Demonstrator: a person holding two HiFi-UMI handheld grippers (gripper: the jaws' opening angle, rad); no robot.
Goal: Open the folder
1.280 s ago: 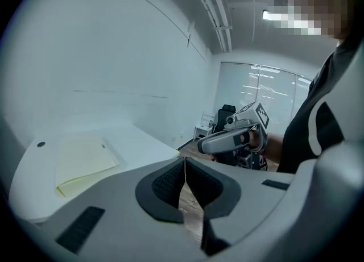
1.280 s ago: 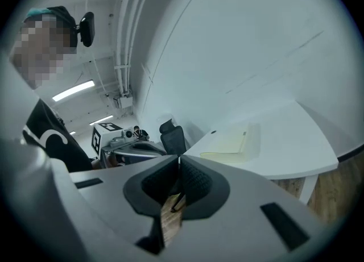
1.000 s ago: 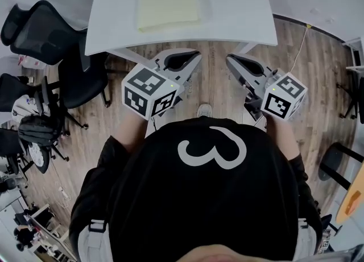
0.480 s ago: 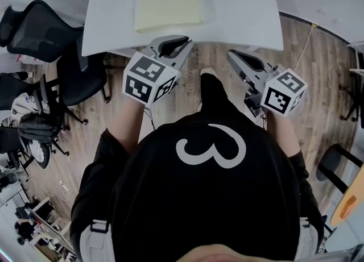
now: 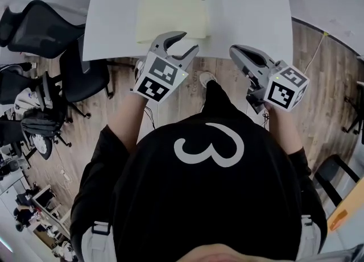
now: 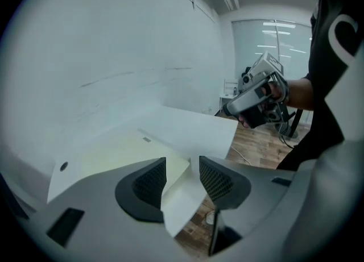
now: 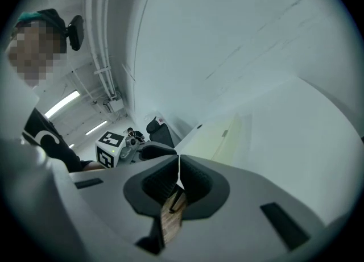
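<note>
Presently, one pale yellow folder [image 5: 170,2], closed and lying flat on the white table [image 5: 244,5], left of the table's middle and reaching close to the near edge. One left gripper [image 5: 185,44], hand-held and tilted downward, with its tips over the table's near edge at the folder's near right corner; whether it touches the folder cannot be told. Its jaws are opening and stand apart. In the left gripper view [image 6: 182,173] only the folder's corner [image 6: 119,153] and the table's corner [image 6: 193,127] show through the gap, and the pads press on nothing. One right gripper [image 5: 234,50], hand-held and nearly level, over the wood floor [image 5: 216,79] just short of the table edge and well apart from the folder. In the right gripper view [image 7: 177,167] its jaws are together with nothing between them; folder [image 7: 227,136] and table [image 7: 296,141] lie beyond. One marker cube on the left gripper [image 5: 161,78] and one on the right [image 5: 287,87]. One person in a black shirt [image 5: 210,187] with a white mark. Several black office chairs [image 5: 40,28] left of the table.
</note>
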